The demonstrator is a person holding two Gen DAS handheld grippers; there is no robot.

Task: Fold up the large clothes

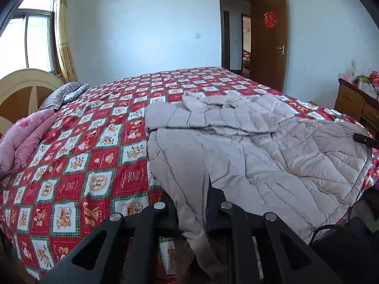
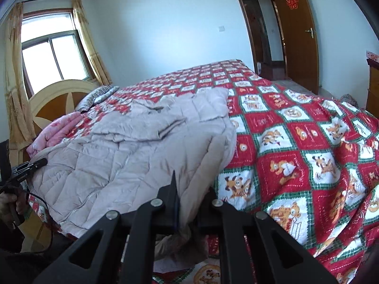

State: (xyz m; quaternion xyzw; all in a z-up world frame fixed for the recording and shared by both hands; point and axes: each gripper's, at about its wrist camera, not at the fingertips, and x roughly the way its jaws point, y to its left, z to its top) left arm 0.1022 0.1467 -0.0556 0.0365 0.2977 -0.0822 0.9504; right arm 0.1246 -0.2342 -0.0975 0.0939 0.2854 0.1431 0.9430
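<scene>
A large pale grey quilted jacket (image 1: 260,146) lies spread on the bed, its sleeves folded across the upper part. In the left wrist view my left gripper (image 1: 189,196) is shut on the jacket's near left hem, with fabric bunched between the fingers and hanging below. The right wrist view shows my right gripper (image 2: 193,189) shut on the near right hem of the jacket (image 2: 130,146), that edge raised off the bedspread. Each gripper also shows in the other's view: the right gripper (image 1: 362,138) at the jacket's right edge, the left gripper (image 2: 39,163) at its left edge, held by a hand.
The bed carries a red, white and green patterned bedspread (image 1: 83,153). A pink quilt (image 1: 21,137) and a striped pillow (image 1: 64,94) lie by the headboard (image 1: 23,87). A wooden dresser (image 1: 355,104) stands on the right, and an open brown door (image 1: 267,40) is behind the bed.
</scene>
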